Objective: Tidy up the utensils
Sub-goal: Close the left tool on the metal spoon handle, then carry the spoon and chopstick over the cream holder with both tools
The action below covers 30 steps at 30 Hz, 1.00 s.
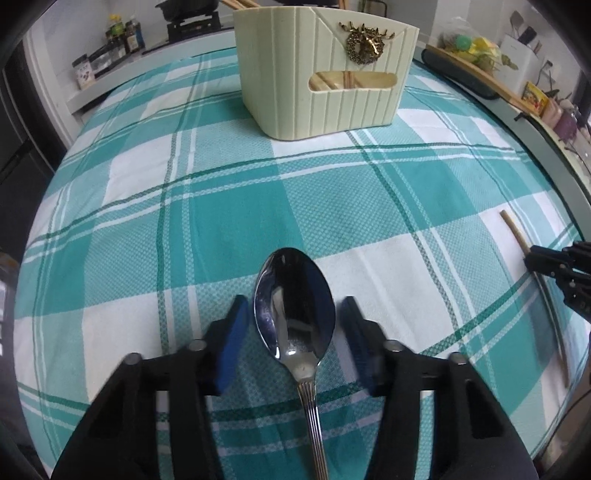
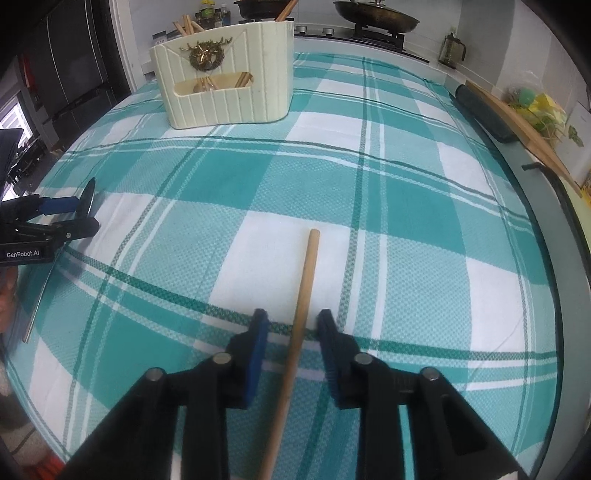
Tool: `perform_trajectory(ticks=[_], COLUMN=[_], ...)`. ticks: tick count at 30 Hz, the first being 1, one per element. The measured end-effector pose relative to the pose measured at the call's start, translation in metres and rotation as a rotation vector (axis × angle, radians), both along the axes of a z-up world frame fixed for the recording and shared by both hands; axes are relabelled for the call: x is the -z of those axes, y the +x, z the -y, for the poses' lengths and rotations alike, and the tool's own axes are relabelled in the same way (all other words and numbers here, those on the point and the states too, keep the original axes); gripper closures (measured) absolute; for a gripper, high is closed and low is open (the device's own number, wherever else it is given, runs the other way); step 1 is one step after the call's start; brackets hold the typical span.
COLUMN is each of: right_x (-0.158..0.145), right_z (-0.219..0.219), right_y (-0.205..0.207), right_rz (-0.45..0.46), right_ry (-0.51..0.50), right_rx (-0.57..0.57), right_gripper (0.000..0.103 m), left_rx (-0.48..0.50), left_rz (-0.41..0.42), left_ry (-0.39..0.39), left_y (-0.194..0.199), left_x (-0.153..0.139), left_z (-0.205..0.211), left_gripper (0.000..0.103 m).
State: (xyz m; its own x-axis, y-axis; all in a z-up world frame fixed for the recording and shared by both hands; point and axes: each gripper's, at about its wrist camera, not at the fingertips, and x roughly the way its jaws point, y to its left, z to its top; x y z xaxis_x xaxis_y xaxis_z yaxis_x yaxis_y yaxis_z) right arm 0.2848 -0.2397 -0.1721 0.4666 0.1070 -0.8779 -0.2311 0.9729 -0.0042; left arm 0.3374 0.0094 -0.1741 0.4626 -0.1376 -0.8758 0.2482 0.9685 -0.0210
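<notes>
A shiny metal spoon (image 1: 295, 314) lies bowl-forward between the fingers of my left gripper (image 1: 294, 310), its handle running back under the camera. Narrow gaps show on both sides of the bowl, so the blue pads (image 1: 232, 339) do not press it. A wooden chopstick (image 2: 304, 291) lies on the cloth between the fingers of my right gripper (image 2: 292, 319), with space on each side. A cream utensil holder (image 1: 325, 110) with a gold wreath ornament stands at the far side, wooden sticks inside. Each view shows the other gripper at its edge: right gripper (image 1: 529, 260), left gripper (image 2: 86, 214).
A teal and white checked cloth (image 2: 388, 206) covers the table. Behind it a counter carries a stove with pans (image 2: 376, 16), bottles (image 1: 122, 35) and jars. A wooden board (image 2: 524, 129) and a dark roll (image 2: 484, 114) lie along the right edge.
</notes>
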Motion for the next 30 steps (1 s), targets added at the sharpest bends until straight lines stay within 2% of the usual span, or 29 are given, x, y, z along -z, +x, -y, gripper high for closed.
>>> perform_trajectory(ticks=[3, 6, 16, 25, 30], right_x=[0.000, -0.007, -0.092, -0.145, -0.162], right_z=[0.001, 0.005, 0.014, 0.003, -0.002], right_y=[0.011, 0.014, -0.030, -0.070, -0.071], right_rz=[-0.002, 0.006, 0.238, 0.468, 0.532], right_ry=[0.023, 0.083, 0.248, 0.233, 0.243], right_rx=[0.026, 0.054, 0.052, 0.034, 0.037], right_gripper=[0.096, 0.096, 0.096, 0.096, 0.096], left_rx=[-0.020, -0.034, -0.031, -0.025, -0.010], left_rz=[-0.008, 0.038, 0.277, 0.395, 0.411], left_ry=[-0.029, -0.056, -0.163, -0.238, -0.264], left_y=[0.002, -0.008, -0.067, -0.092, -0.087], left_x=[-0.004, -0.019, -0.116, -0.166, -0.186], left_z=[-0.004, -0.009, -0.026, -0.031, -0.033], left_gripper=[0.061, 0.061, 0.061, 0.061, 0.061])
